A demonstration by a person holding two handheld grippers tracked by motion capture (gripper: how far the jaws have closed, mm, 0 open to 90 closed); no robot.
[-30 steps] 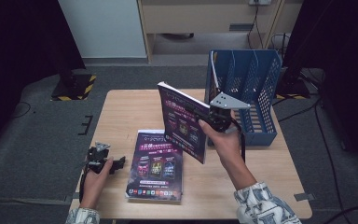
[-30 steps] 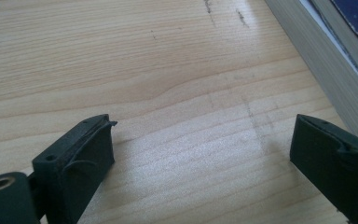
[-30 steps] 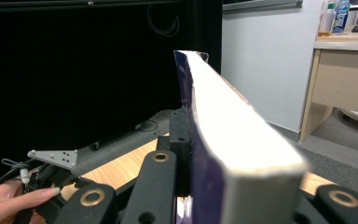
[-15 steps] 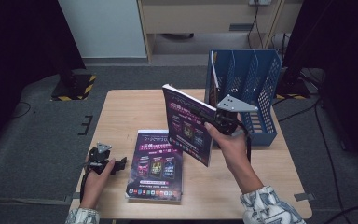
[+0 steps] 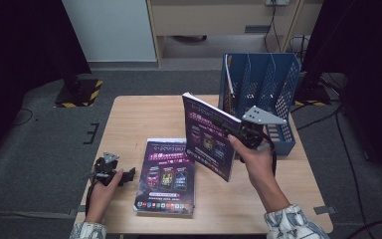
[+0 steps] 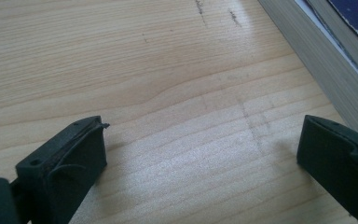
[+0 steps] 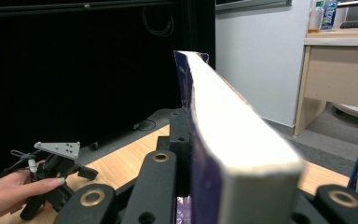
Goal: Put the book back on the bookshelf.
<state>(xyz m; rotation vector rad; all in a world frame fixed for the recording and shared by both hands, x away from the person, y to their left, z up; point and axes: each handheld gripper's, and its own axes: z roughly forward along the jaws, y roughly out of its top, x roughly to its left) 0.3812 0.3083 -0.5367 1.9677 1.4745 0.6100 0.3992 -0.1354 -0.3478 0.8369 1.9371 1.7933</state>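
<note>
The left hand (image 5: 101,191) rests low at the near left edge with its forearm coming straight up from the bottom, and the left gripper (image 5: 110,172) lies level, its jaws spread wide apart with nothing between them. The right forearm, in a patterned sleeve (image 5: 292,224), angles up and inward, the right hand (image 5: 256,162) raised and the right gripper (image 5: 243,132) held high, its jaws closed tight.
</note>
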